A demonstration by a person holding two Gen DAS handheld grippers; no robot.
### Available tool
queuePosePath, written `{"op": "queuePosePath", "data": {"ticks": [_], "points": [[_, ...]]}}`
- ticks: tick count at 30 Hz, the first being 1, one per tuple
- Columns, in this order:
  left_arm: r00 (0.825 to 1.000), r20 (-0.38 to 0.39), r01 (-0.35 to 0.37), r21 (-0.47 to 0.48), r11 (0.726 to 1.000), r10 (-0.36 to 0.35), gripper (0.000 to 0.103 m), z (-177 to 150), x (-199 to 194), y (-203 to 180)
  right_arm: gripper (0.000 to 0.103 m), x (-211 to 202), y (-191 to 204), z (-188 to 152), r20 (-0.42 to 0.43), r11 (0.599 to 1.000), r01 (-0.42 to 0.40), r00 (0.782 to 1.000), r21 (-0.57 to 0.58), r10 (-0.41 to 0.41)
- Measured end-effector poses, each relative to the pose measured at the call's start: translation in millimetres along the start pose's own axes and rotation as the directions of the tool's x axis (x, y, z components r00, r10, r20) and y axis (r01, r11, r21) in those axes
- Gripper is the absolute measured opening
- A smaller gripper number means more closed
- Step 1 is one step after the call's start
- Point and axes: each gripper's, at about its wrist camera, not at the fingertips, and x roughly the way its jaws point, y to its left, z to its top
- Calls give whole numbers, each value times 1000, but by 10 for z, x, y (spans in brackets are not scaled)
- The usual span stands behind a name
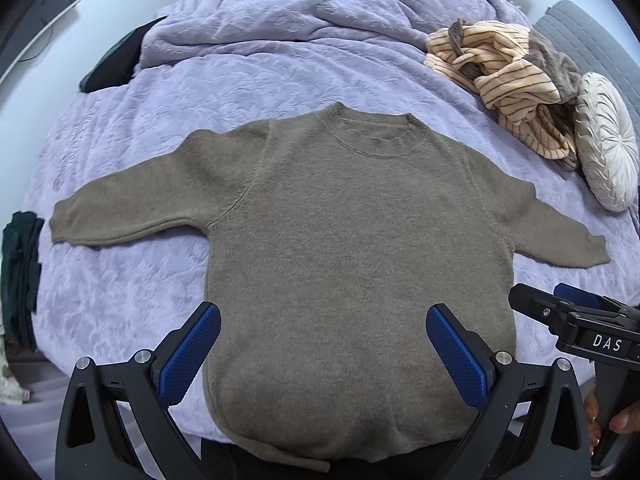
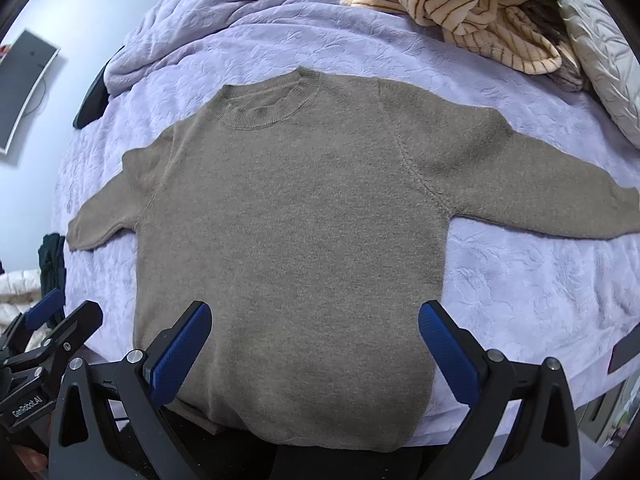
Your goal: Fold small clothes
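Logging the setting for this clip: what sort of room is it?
Most likely a bedroom: the brown sweater lies spread on a bed with a rumpled lilac quilt, beside a round pleated cushion and a heap of striped clothes.

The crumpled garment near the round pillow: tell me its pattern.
Cream striped garment with thin brown stripes, clearest in the right wrist view.

Both wrist cameras look down from the bed's (image 1: pixel 120 312) near edge, side by side, sharing the spread sweater (image 1: pixel 340 240).
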Motion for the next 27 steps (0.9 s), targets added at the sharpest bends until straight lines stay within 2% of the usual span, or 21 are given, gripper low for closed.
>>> {"op": "queuePosePath", "data": {"ticks": [3, 12, 20, 27], "points": [[999, -23, 49, 20, 999, -48, 103, 44, 126, 106, 103, 50, 85, -8, 2, 999, 28, 1000, 30, -28], [988, -78, 134, 53, 989, -130, 103, 61, 422, 386, 103, 262, 373, -45, -27, 992, 97, 995, 85, -95], [987, -61, 147, -31, 989, -149, 103, 151, 500, 820, 103, 369, 746, 25, -40, 991, 126, 991, 41, -125], [986, -56, 154, -87, 984, -159, 103, 177, 598, 1135, 103, 517, 1041, 77, -73, 994, 107, 992, -1, -107]]}}
